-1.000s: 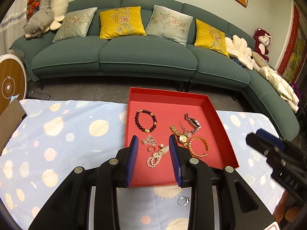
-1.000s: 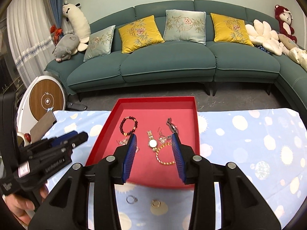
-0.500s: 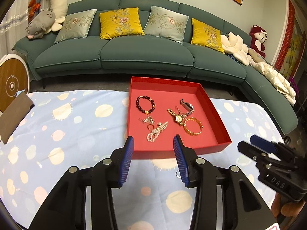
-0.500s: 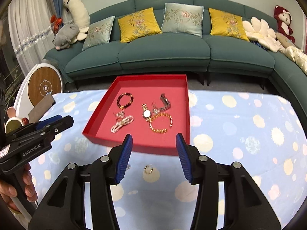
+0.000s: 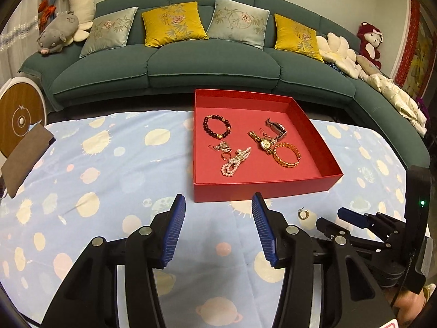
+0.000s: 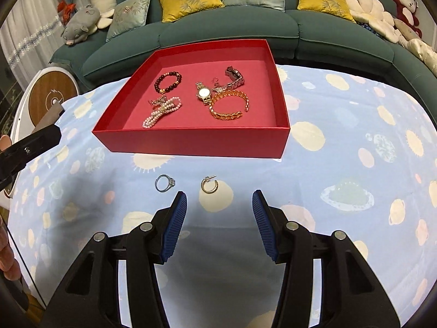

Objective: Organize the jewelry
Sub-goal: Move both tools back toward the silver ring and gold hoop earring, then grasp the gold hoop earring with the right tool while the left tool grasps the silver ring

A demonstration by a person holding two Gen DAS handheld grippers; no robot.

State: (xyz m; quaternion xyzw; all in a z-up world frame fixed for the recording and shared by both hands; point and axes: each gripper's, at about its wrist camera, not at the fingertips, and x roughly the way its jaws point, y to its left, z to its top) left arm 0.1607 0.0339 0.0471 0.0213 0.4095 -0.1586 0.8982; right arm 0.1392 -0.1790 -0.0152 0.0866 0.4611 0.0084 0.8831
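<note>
left gripper (image 5: 215, 225): jaws just widened, nothing held, parked short of red tray (image 5: 262, 187)
ring (image 6: 165, 183): left loose on cloth, outside tray
hoop earring (image 6: 209, 185): beside ring, likely targeted next
right gripper (image 6: 220, 222): spread, empty, lined up near earring

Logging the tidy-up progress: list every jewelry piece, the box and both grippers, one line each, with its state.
red box: open, no lid on it, on the cloth.
dark bead bracelet: in the box.
pearl strand: in the box, bunched.
gold watch: in the box, flat.
gold chain bangle: in the box.
silver ring: outside, on the cloth.
gold hoop earring: outside, on the cloth.
left gripper: open, empty, jaws have just been opening.
right gripper: open, empty, jaws have just been opening.
</note>
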